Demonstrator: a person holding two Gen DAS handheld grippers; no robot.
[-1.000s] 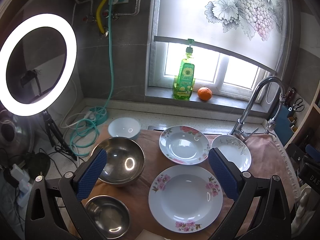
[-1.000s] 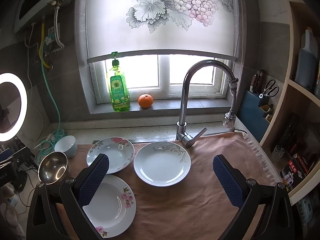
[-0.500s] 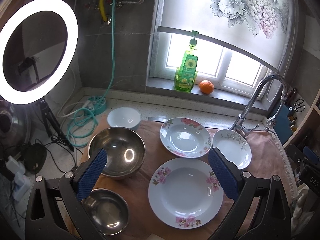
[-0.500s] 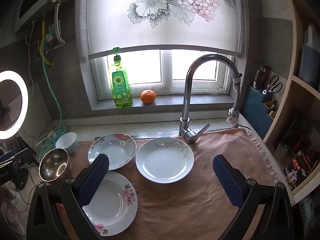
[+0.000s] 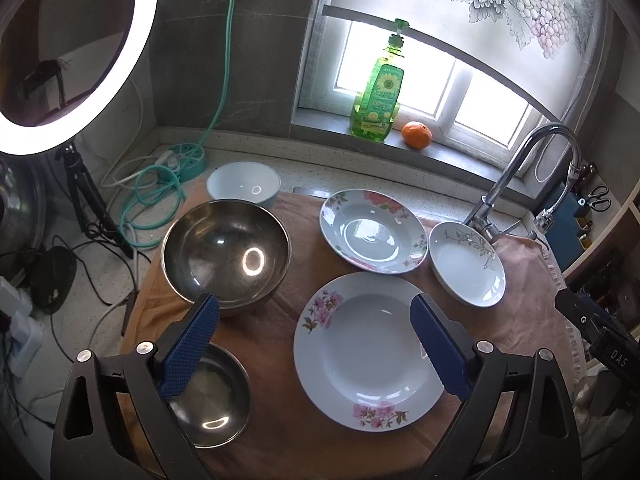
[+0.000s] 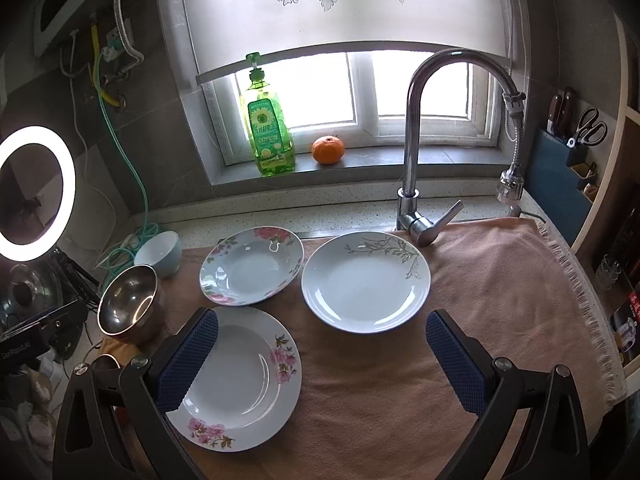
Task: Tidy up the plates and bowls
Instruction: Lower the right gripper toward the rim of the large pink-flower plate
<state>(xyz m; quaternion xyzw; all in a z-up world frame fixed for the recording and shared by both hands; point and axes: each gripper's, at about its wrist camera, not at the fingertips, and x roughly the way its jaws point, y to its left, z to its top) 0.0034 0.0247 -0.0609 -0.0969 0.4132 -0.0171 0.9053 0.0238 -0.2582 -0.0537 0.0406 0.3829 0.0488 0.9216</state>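
Observation:
On a tan cloth (image 5: 288, 440) lie three plates: a near pink-flowered plate (image 5: 366, 350) (image 6: 240, 376), a far pink-flowered plate (image 5: 372, 230) (image 6: 252, 266), and a white plate with a grey branch pattern (image 5: 466, 264) (image 6: 366, 282). A large steel bowl (image 5: 226, 252) (image 6: 128, 308), a small steel bowl (image 5: 212, 396) and a pale blue bowl (image 5: 243, 184) (image 6: 160, 252) stand at the left. My left gripper (image 5: 314, 338) hovers over the near plate's left side, jaws wide and closing slightly, nothing between them. My right gripper (image 6: 320, 354) is open above the cloth, just before the white plate.
A chrome tap (image 6: 416, 140) rises behind the white plate. A green soap bottle (image 6: 268, 128) and an orange (image 6: 328, 150) sit on the window sill. A ring light (image 5: 76, 52), cables and a hose (image 5: 156, 188) crowd the left. A knife block with scissors (image 6: 572, 148) stands right.
Both grippers have sunk toward the cloth and tipped further down, so the dishes look larger and nearer. The left jaws have narrowed a little. No dish has moved.

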